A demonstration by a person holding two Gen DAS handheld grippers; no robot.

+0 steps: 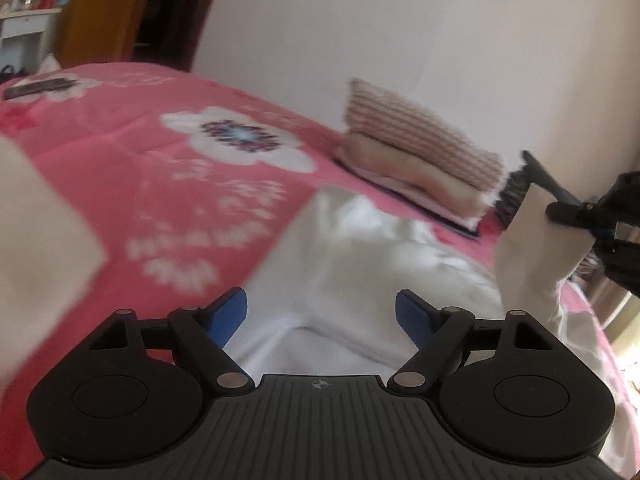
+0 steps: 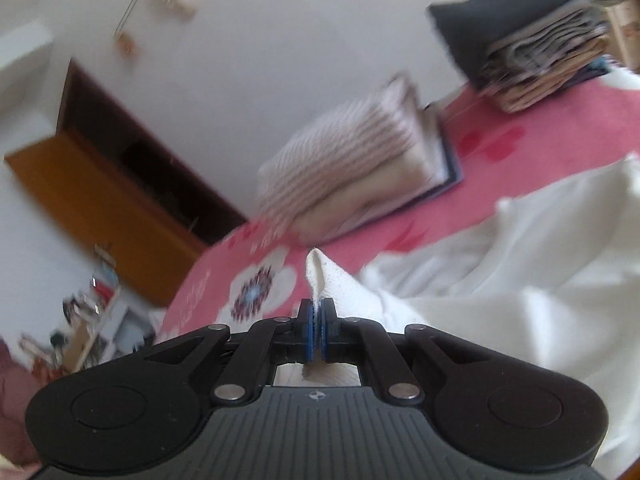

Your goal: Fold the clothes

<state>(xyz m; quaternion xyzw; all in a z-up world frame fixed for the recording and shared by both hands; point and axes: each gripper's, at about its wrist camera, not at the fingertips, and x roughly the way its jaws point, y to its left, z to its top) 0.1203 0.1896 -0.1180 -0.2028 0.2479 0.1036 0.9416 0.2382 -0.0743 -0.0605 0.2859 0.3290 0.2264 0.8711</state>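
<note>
A white garment (image 1: 360,256) lies rumpled on the pink flowered bedspread (image 1: 152,136). My left gripper (image 1: 321,316) hangs over its near part with blue pads wide apart and nothing between them. At the right edge of the left wrist view my right gripper (image 1: 560,208) holds a lifted flap of the white cloth. In the right wrist view my right gripper (image 2: 317,326) is shut on a white garment (image 2: 500,280) corner that sticks up between the pads. A pale blurred patch of cloth (image 1: 36,232) fills the left edge of the left wrist view.
A folded stack topped by a striped beige knit (image 1: 420,148) (image 2: 344,160) sits on the bed near the wall. A second stack of folded clothes (image 2: 532,56) with a dark top lies farther right. A wooden door (image 2: 92,200) and cluttered shelves (image 1: 28,4) stand beyond the bed.
</note>
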